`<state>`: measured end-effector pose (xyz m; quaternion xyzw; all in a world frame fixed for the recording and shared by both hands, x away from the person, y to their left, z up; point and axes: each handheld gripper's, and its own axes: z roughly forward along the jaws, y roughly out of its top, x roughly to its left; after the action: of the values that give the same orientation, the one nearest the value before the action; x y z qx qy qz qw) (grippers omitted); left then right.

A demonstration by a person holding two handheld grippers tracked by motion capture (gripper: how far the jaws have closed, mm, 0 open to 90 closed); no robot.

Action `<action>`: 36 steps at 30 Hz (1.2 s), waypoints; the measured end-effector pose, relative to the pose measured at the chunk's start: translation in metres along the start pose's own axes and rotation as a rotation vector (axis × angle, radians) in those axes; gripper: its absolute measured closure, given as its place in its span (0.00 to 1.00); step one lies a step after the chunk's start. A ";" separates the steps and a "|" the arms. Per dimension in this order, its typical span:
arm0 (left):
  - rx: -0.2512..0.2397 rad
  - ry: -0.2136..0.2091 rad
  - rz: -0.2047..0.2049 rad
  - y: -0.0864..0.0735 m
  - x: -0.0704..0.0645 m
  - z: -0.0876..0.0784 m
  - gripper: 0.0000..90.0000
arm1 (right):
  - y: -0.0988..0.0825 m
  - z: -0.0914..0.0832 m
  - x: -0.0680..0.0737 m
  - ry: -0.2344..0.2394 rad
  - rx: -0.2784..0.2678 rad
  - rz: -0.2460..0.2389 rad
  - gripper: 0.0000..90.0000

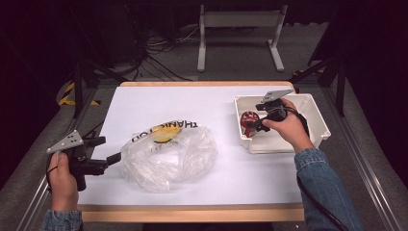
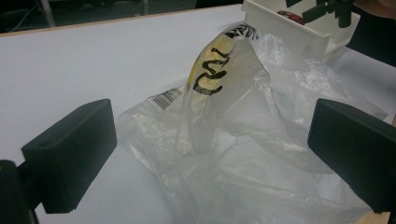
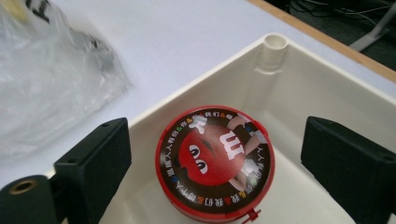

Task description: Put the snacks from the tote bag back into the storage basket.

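My right claw (image 3: 215, 163) stood wide, gripping nothing, astride the red tin (image 3: 215, 161) low in frame, inside the white bin (image 3: 275, 46). Lid text unreadable. Bag (image 1: 166, 151) at center read "THANK YOU".

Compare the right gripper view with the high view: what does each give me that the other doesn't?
Right gripper view alone: the print on the red round tin's lid, a cartoon face ringed with small characters, and both black jaws standing clear of the tin's sides. High view alone: both hands, the left gripper open at the plastic bag's left edge, and the table's wooden rim. Shared: the tin lying in the white bin, the right gripper open over it, the bag beside the bin.
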<state>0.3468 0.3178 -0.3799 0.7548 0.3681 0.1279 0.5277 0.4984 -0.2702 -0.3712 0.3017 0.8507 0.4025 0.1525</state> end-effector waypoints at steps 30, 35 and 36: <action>0.078 -0.015 0.020 -0.028 -0.013 0.008 0.03 | -0.040 -0.127 0.052 -0.060 -0.175 0.129 0.07; 0.080 -0.013 0.007 -0.037 -0.014 0.010 0.03 | -0.058 -0.135 0.062 -0.071 -0.178 0.128 0.07; 0.078 -0.013 -0.004 -0.039 -0.015 0.010 0.03 | -0.061 -0.136 0.063 -0.074 -0.180 0.129 0.07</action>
<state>0.3259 0.3076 -0.4158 0.7750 0.3708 0.1074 0.5003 0.3575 -0.3406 -0.3342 0.3555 0.7838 0.4747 0.1843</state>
